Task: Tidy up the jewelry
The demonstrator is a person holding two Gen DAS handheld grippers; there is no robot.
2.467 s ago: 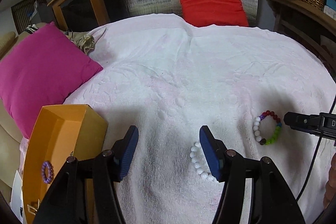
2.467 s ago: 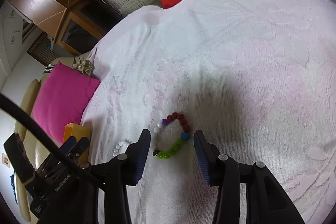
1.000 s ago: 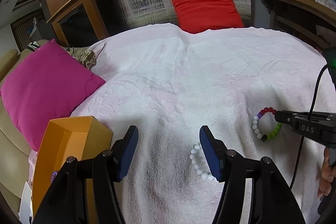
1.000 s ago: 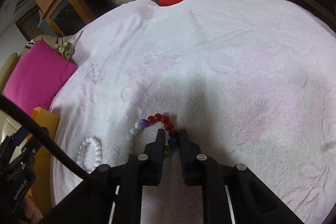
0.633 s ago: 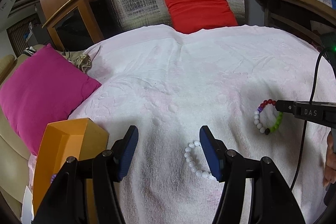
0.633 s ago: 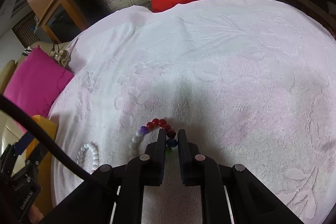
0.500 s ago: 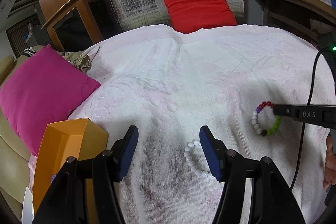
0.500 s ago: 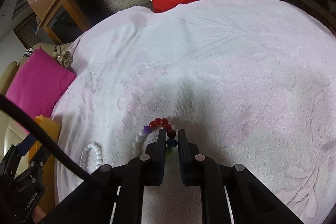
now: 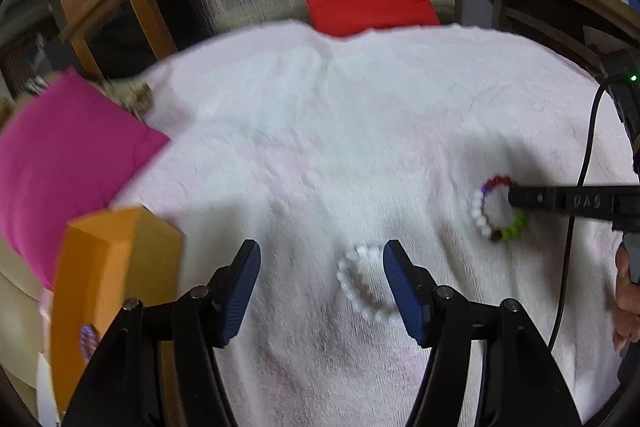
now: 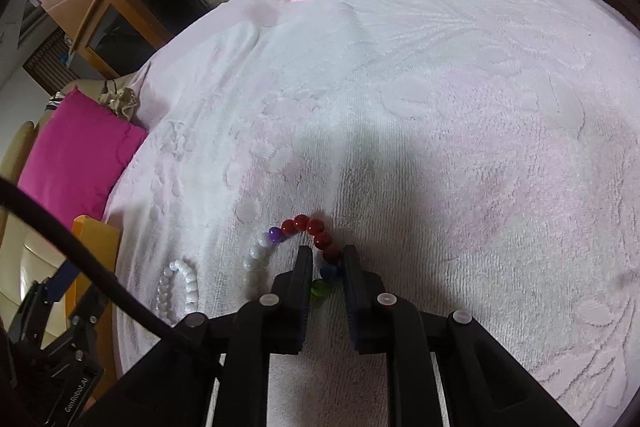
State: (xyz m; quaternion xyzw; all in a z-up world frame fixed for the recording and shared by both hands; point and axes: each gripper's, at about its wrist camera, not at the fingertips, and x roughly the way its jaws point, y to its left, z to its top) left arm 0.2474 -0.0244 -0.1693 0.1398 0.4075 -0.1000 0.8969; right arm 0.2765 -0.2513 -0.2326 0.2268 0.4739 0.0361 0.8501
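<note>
While the towel (image 10: 460,107) and orange box (image 9: 104,267) lie as before, the right gripper (image 10: 326,269), wide open seconds ago, has pinched the coloured bracelet (image 10: 304,227), ready for boxing. Left gripper (image 9: 320,287) hangs wide open, empty, beside the white bracelet (image 9: 360,283).

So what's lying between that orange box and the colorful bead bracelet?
A white bead bracelet lies on the white towel between the orange box and the multicolored bracelet; the left wrist view shows it, beside the open left gripper.

White towel-covered bed (image 9: 360,131): two bead bracelets (image 9: 362,283).
</note>
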